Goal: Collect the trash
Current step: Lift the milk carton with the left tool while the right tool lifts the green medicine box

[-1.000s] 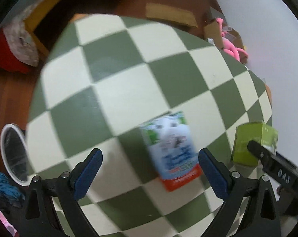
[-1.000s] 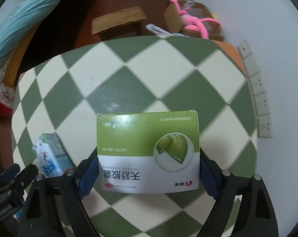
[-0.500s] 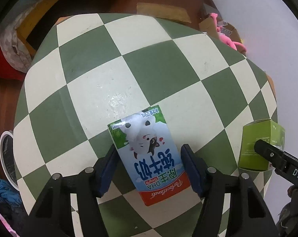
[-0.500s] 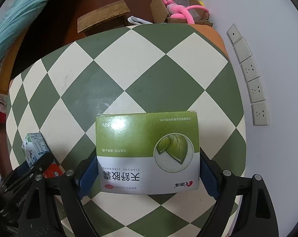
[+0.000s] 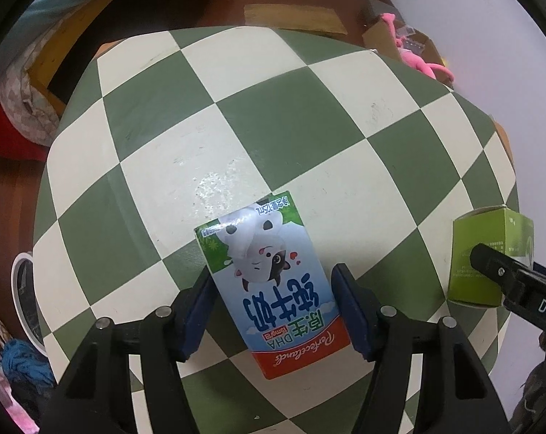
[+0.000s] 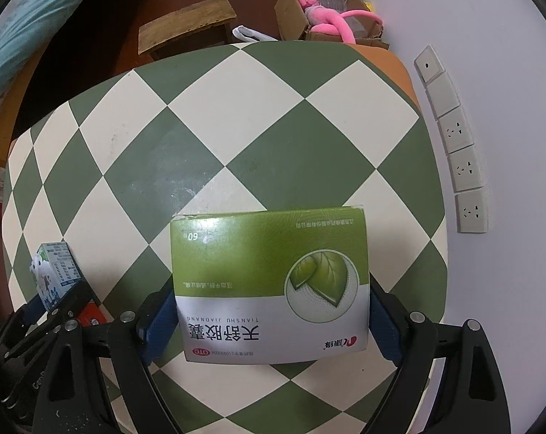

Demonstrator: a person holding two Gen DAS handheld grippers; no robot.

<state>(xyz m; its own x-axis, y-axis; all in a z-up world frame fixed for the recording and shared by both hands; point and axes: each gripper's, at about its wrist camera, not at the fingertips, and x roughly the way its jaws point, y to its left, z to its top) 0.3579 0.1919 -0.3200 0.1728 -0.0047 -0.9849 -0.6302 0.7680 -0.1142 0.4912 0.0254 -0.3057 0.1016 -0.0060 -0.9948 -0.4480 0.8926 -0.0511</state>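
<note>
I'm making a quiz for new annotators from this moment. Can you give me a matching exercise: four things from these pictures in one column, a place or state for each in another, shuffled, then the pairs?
Things
1. milk carton
2. green medicine box
3. pink plush toy
4. wall sockets

Places or states
A. in a cardboard box on the floor
B. between the left gripper's fingers
C. in a row on the white wall
D. between the right gripper's fingers

Pairs: 1-B, 2-D, 3-A, 4-C
</note>
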